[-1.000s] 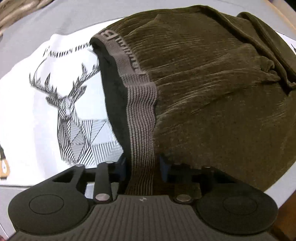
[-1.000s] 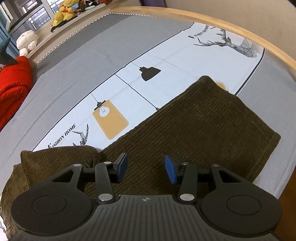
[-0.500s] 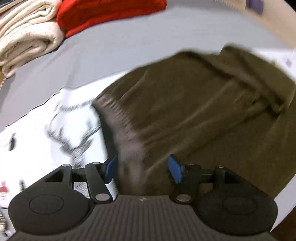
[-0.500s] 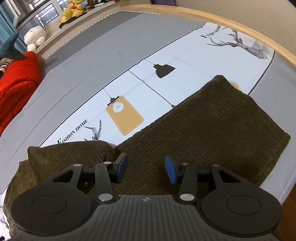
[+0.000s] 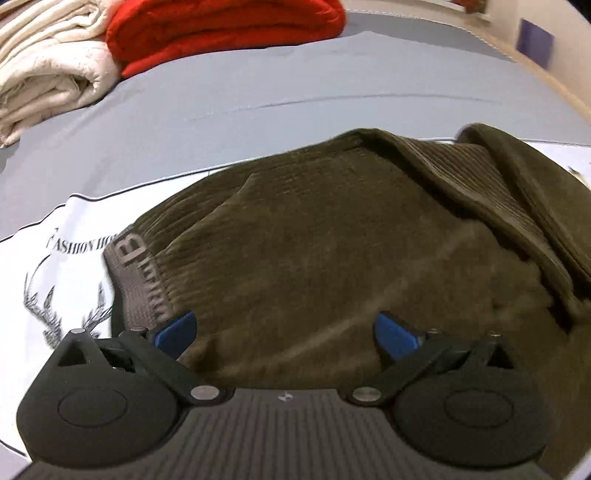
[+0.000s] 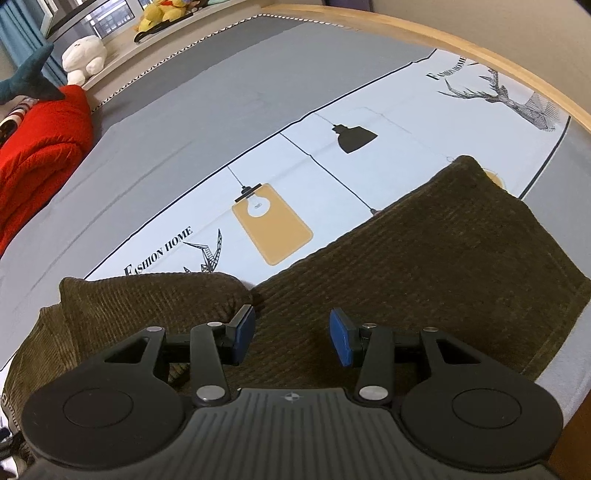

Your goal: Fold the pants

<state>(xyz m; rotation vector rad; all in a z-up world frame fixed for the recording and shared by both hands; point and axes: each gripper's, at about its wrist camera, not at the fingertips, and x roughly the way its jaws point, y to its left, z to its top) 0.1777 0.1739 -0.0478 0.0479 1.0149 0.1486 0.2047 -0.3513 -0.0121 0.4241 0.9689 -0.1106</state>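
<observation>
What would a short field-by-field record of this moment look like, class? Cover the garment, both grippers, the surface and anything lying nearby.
garment: brown corduroy pants, leg laid flat, other end bunched
waistband: grey lettered band, beside the left gripper's left finger
left gripper: jaws wide open over the pants, gripping nothing
right gripper: jaws open above the pants, gripping nothing
surface: grey sheet with a white printed panel
nearby: red blanket and cream blanket, folded
</observation>
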